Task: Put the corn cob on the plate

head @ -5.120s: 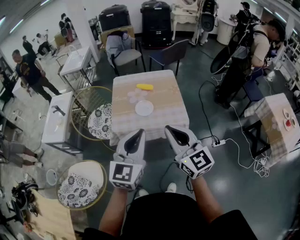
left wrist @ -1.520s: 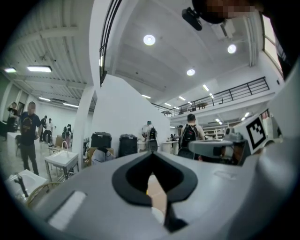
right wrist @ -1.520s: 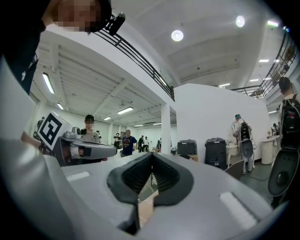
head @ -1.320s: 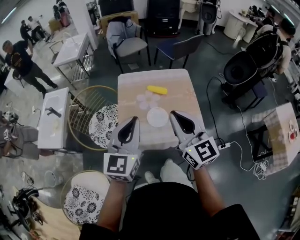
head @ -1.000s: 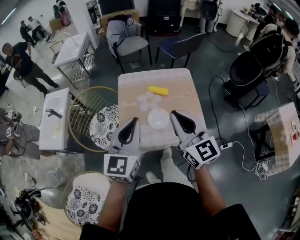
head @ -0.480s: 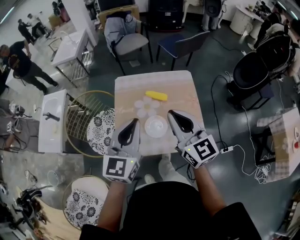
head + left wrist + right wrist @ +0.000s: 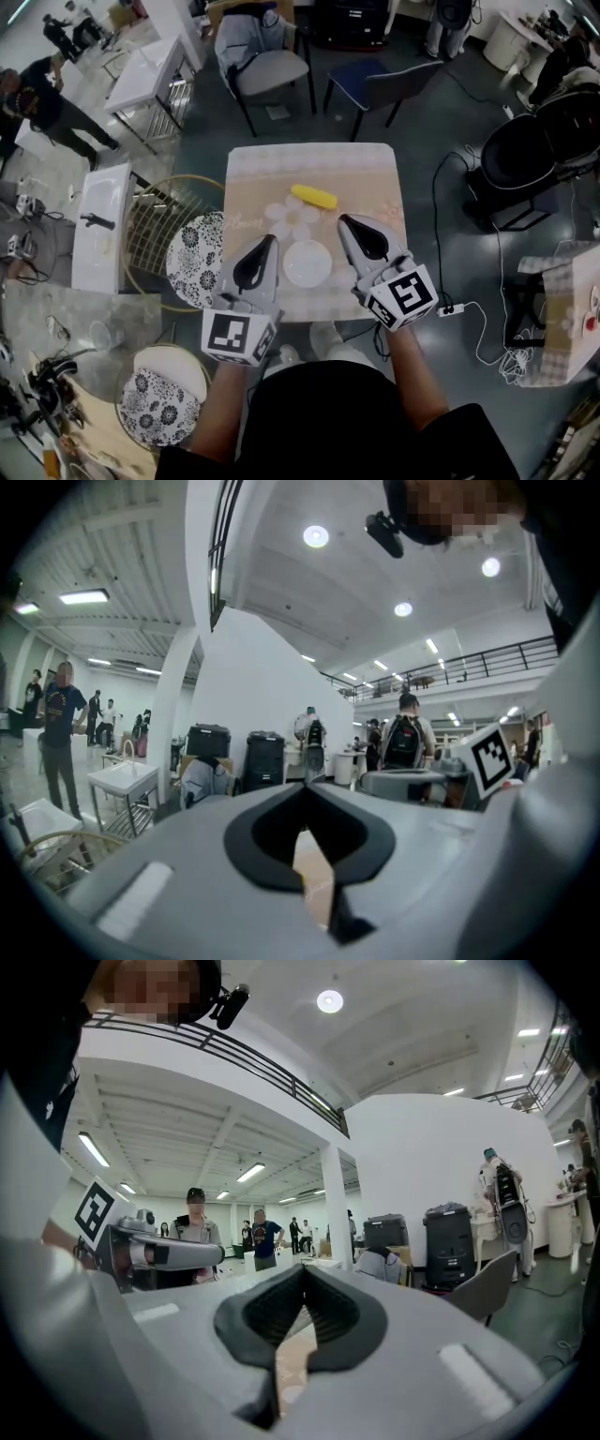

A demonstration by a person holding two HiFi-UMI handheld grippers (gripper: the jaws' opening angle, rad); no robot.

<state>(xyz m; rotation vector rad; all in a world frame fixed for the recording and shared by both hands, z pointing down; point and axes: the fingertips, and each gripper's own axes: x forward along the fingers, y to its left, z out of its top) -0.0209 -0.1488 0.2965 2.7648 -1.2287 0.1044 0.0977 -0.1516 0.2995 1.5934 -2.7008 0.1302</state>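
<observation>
A yellow corn cob (image 7: 313,196) lies on the far half of a small square table (image 7: 384,202) in the head view. Nearer me on that table sits an empty white plate (image 7: 307,263). My left gripper (image 7: 265,242) hangs shut and empty just left of the plate, over the table's near part. On the plate's right my right gripper (image 7: 346,221) is also shut with nothing in it. Both point level across the table, well short of the cob. In each gripper view the jaw tips (image 7: 302,789) (image 7: 303,1269) meet, with only a strip of tabletop below them.
A flower-shaped mat (image 7: 292,217) lies between cob and plate. Round patterned stools (image 7: 195,259) (image 7: 156,404) stand left of the table, chairs (image 7: 264,66) (image 7: 382,82) beyond it. A white sink unit (image 7: 97,230) is at the left. Cables (image 7: 469,300) trail on the floor at right.
The table has come nearer, under both grippers. Both grippers have moved forward from its near edge to either side of the plate. Their jaws stayed shut.
</observation>
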